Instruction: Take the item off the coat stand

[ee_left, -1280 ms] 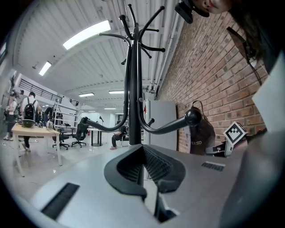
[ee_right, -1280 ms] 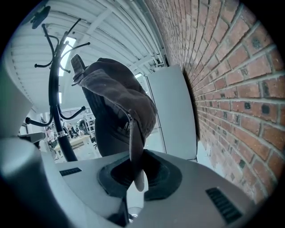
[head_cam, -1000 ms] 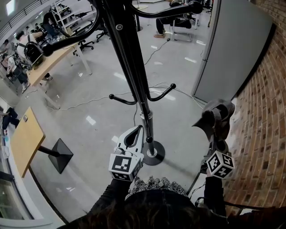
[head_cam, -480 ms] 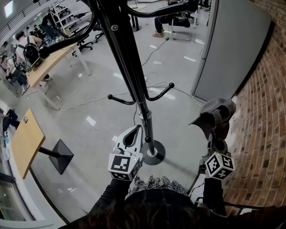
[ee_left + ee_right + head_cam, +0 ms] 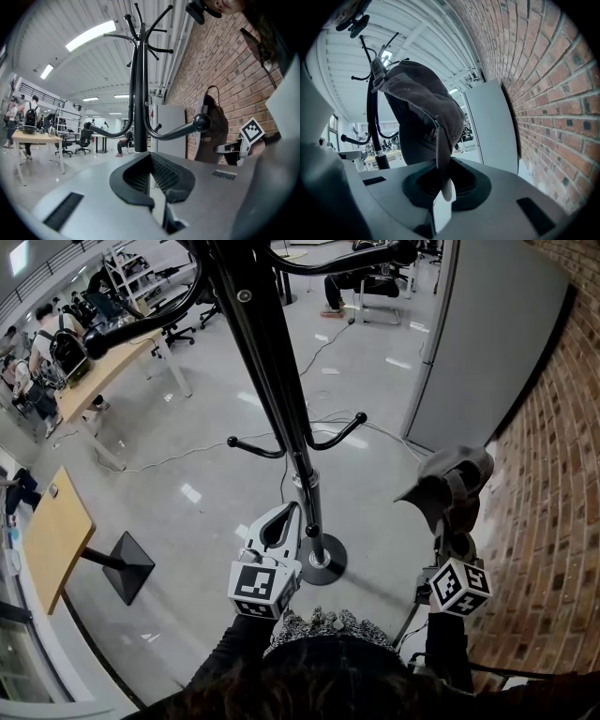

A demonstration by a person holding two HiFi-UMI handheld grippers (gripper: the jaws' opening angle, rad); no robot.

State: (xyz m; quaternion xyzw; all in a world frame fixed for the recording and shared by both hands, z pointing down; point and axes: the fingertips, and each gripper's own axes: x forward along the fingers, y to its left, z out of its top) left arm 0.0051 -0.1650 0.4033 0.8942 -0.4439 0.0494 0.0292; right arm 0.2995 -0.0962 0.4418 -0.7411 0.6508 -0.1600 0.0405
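Note:
A black coat stand (image 5: 281, 399) rises from its round base (image 5: 323, 563) in the middle of the head view, its curved hooks bare. A dark grey cap (image 5: 448, 479) hangs clear of the stand on the right, near the brick wall. My right gripper (image 5: 457, 521) is shut on it. In the right gripper view the cap (image 5: 422, 117) fills the centre, its brim pinched in my right gripper (image 5: 443, 161). My left gripper (image 5: 286, 512) sits close to the pole, left of it, shut and empty. In the left gripper view my left gripper (image 5: 146, 157) points at the stand (image 5: 139, 93).
A brick wall (image 5: 553, 474) runs along the right, with a grey cabinet (image 5: 487, 343) beside it. A wooden table (image 5: 56, 531) stands at the left on a black foot (image 5: 127, 563). Cables lie on the glossy floor. Desks, chairs and people fill the far left.

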